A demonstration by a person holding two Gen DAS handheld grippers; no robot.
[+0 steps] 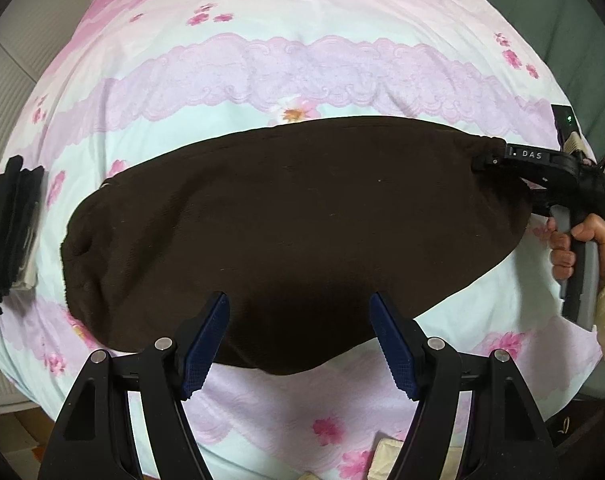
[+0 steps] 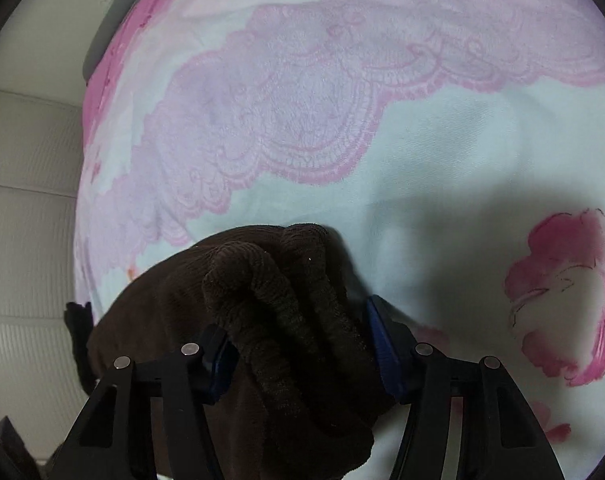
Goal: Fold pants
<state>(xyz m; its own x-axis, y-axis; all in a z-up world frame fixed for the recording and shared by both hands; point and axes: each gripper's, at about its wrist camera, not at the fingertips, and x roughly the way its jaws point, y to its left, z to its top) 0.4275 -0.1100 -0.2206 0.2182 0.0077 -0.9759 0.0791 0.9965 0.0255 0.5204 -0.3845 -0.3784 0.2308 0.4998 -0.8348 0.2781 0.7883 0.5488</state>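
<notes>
Dark brown pants (image 1: 294, 220) lie folded in a long flat band across the flowered bed sheet (image 1: 294, 76). My left gripper (image 1: 300, 340) is open and empty, just above the near edge of the pants. My right gripper (image 1: 490, 162) is at the far right end of the pants, held by a hand. In the right wrist view the right gripper (image 2: 302, 340) has bunched ribbed waistband cloth (image 2: 270, 288) between its blue pads (image 2: 384, 352), shut on it.
A stack of folded black clothes (image 1: 12, 232) lies at the left edge of the bed. A dark device with a green light (image 1: 566, 122) sits at the right edge. A white ribbed wall or headboard (image 2: 26, 200) stands left of the bed.
</notes>
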